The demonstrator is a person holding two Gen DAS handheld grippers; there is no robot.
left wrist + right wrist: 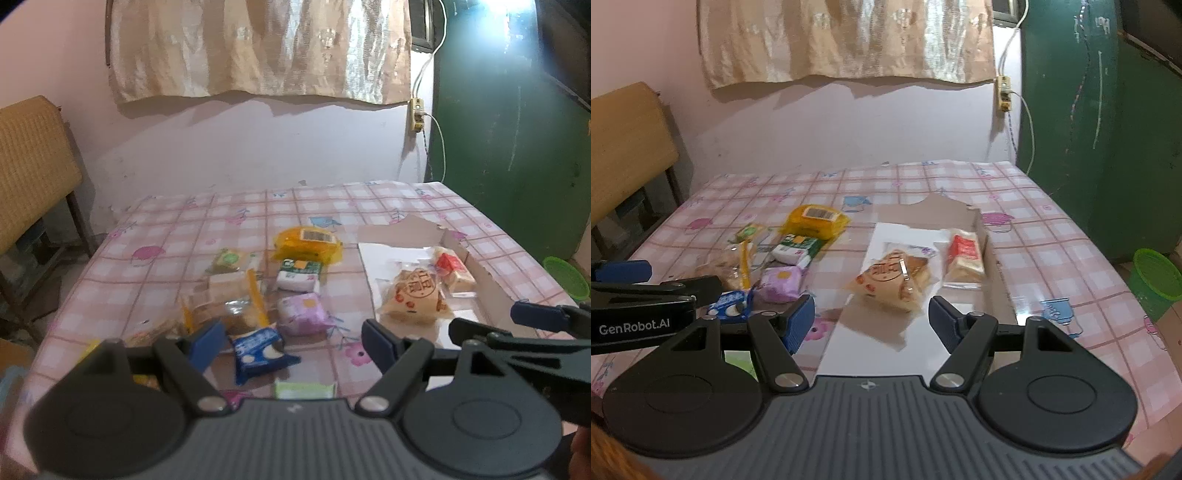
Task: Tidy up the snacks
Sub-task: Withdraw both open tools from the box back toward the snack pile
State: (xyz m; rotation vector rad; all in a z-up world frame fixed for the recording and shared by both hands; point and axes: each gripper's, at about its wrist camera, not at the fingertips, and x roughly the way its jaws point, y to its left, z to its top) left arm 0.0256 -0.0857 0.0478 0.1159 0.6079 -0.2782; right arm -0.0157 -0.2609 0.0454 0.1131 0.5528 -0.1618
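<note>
Left tongs [291, 347] are held spread w/ nothing pinched, above blue packet [258, 352]. Right tongs [871, 325] are seen spread, empty, over cardboard tray [995, 273]. Two bread packs [892, 284] are found in tray on worktop [1052, 236]; loose snacks incl. yellow pack [814, 221] lie farther left.

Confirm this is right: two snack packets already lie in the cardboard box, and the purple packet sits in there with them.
Not quite. The purple packet lies on the tablecloth left of the cardboard box, among the loose snacks. The right wrist view shows it. Two packets do lie in the box.
</note>
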